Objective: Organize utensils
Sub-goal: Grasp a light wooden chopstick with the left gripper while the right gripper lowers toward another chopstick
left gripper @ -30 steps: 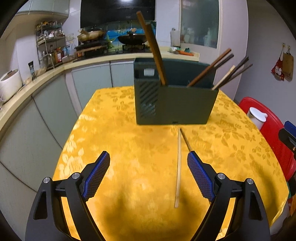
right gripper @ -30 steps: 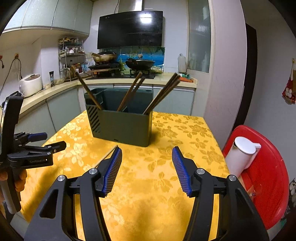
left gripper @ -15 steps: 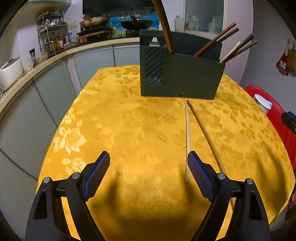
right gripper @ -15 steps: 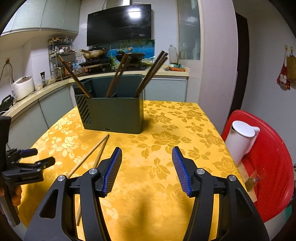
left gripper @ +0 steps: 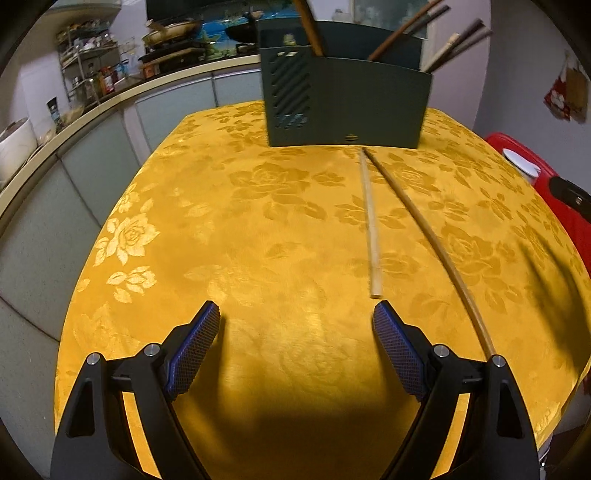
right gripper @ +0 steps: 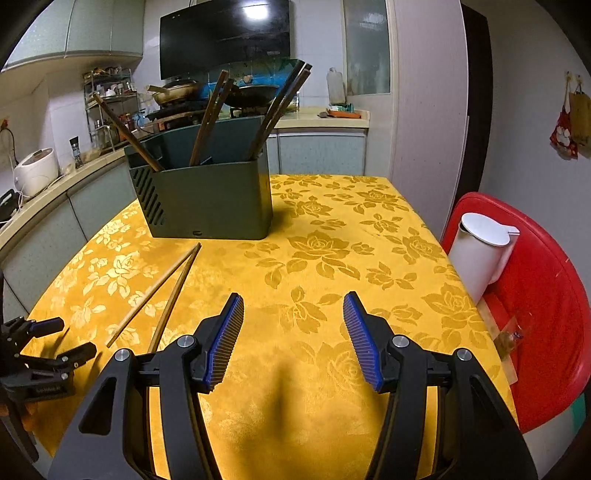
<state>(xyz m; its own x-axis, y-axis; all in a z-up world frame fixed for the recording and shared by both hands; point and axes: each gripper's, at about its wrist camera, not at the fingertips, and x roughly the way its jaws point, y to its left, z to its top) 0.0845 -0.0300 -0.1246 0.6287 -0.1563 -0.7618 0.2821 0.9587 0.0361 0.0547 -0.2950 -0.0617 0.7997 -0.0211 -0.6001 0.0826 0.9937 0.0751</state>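
Two chopsticks (left gripper: 371, 225) lie loose before one utensil holder (left gripper: 347, 99) on the tablecloth (left gripper: 258, 229).

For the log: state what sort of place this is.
A home kitchen, most likely: woks on a stove under a range hood, a rice cooker on the counter, and a table in yellow floral cloth.

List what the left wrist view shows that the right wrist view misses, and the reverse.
Left wrist only: the open left gripper seen from behind.
Right wrist only: the open right gripper, the white jug on the red chair, and the range hood.
Both: the holder, two loose chopsticks and the yellow tablecloth.
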